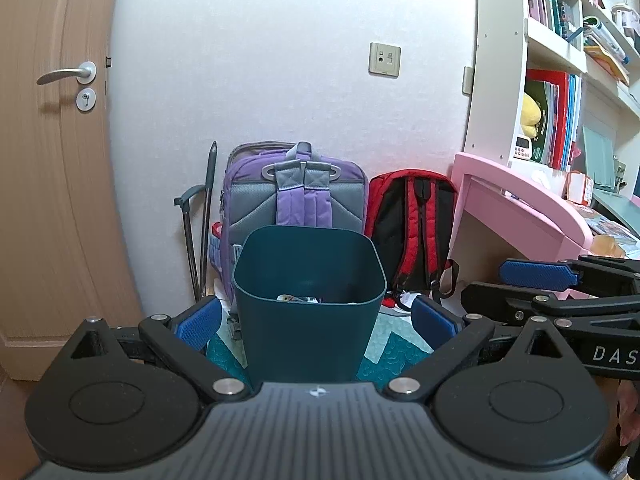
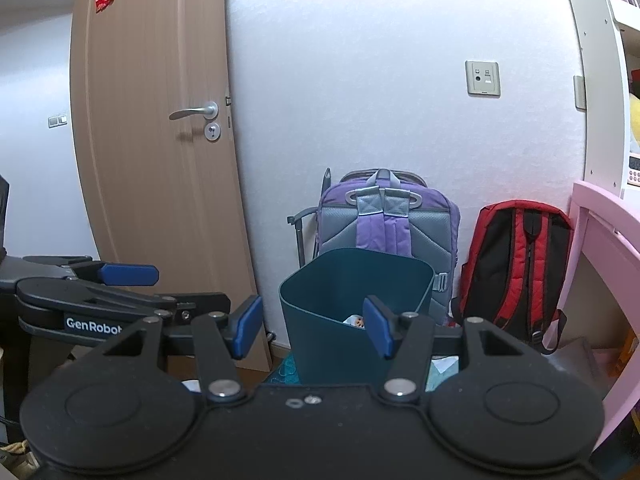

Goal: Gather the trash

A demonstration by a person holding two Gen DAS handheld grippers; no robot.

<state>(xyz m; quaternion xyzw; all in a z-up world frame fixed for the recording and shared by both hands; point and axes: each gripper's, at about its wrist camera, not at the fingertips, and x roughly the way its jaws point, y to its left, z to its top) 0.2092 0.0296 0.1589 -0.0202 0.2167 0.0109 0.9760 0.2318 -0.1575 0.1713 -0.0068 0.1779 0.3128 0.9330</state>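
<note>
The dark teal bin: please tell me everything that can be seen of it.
The bin is dark teal, smooth, plastic-looking, with a rounded-square open rim and walls tapering downward. It stands upright on a teal mat, in front of a purple backpack. A few small pieces of trash lie inside. It has no lid. In the left wrist view it stands between the open fingers of the left hand-held gripper; contact is not visible.

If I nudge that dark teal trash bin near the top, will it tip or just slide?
The dark teal trash bin is tall and narrows toward its base, so a high push probably tips it. Only a little trash shows inside, so it is likely light. Its thin, smooth wall may flex and slip.
</note>
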